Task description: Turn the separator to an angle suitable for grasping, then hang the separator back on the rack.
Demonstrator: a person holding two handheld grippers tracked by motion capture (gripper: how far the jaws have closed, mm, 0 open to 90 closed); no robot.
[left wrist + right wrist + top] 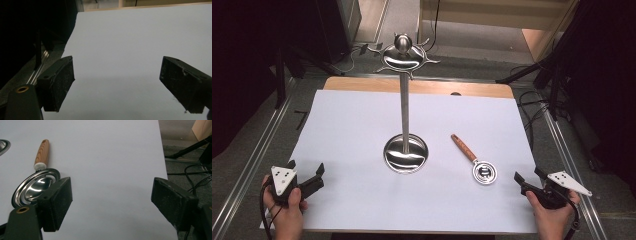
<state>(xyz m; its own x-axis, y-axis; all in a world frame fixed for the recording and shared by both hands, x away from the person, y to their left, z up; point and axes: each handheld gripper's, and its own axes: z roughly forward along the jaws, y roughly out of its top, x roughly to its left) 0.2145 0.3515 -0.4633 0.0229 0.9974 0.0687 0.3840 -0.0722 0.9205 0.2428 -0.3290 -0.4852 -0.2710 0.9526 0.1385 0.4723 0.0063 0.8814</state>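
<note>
Both claws are resting wide open and empty at the bench's near corners.
The left claw (305, 172) is sitting well apart from the steel stand (405, 150); the right claw (528, 178) is lying just beside the wooden-handled strainer (476, 162).

We see a white sheet (362, 200) over the light wooden desk (422, 86). The stand (405, 125) is shiny silver throughout. The strainer (484, 173) has a silver bowl and a striped orange-brown wooden handle with a white collar. Both tongs are black with grey plates.
</note>
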